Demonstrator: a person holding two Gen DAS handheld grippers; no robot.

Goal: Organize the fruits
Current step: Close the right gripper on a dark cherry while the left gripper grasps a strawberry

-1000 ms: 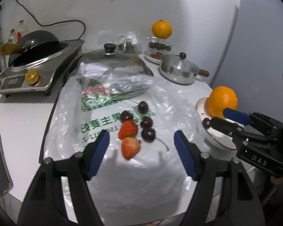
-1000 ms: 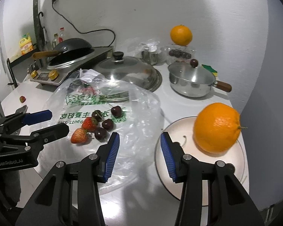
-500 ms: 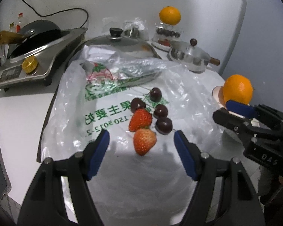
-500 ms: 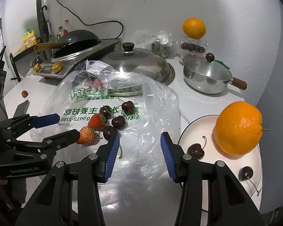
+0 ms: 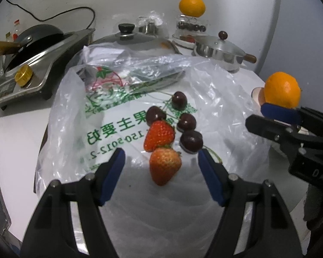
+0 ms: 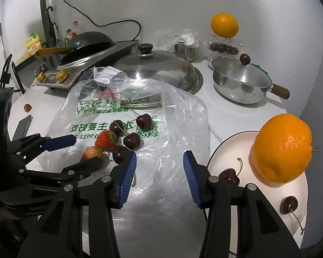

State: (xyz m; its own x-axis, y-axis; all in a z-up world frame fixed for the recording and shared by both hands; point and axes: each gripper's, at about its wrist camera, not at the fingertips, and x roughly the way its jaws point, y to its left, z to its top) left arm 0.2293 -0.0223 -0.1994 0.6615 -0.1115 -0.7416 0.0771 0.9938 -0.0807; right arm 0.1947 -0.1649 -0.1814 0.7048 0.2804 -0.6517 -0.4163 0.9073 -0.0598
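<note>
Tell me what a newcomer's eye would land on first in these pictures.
First, the big bright orange sitting on the white round plate at the right, with two dark cherries beside it. Next, the cluster of two red strawberries and four dark cherries lying on the clear printed plastic bag mid-table, with the open left hand-held gripper poised at the nearer strawberry.

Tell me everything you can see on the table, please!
Red strawberries: two, on the clear plastic bag; a third far left on the table.
Dark cherries: four on the bag; two on the plate.
Oranges: one on the white round plate; one atop a clear box.
Steel lidded saucepan: one, at the back.
Steel domed lid: one, centre back.
Black wok: one, on the cooker.
Left hand-held gripper: open around the nearest strawberry.
Right hand-held gripper: open, empty.
</note>
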